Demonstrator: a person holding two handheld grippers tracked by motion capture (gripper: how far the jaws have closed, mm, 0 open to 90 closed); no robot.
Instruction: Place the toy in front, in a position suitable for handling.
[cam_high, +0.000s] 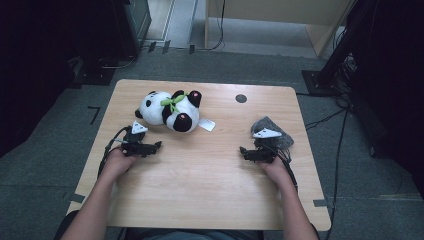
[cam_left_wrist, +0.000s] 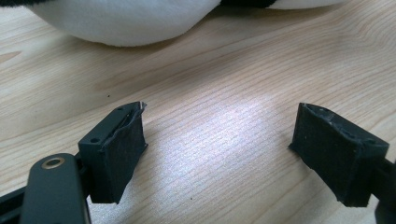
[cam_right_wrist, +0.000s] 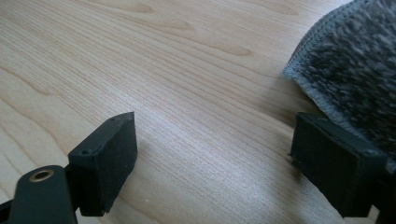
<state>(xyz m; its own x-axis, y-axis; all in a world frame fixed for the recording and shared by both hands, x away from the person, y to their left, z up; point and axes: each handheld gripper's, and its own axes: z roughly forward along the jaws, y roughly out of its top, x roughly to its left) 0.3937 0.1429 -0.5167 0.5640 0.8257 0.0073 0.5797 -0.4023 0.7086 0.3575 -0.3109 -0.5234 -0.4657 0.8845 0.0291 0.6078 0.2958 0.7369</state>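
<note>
A black-and-white panda plush (cam_high: 171, 111) with a green ribbon lies on its side at the back left of the wooden table (cam_high: 205, 170). My left gripper (cam_high: 159, 145) rests on the table just in front of it, open, with bare wood between its jaws. In the left gripper view the panda's white belly (cam_left_wrist: 126, 21) fills the top edge beyond the gripper (cam_left_wrist: 217, 140). A grey cloth (cam_high: 272, 131) sits crumpled at the right. My right gripper (cam_high: 242, 150) lies open beside it, and the cloth's hemmed edge (cam_right_wrist: 350, 70) reaches over the right jaw.
A white tag (cam_high: 207, 124) sticks out from the panda onto the table. A dark round hole (cam_high: 241, 98) marks the tabletop near the back edge. Cables (cam_high: 325, 120) trail over the floor at the right, and dark stands flank the table.
</note>
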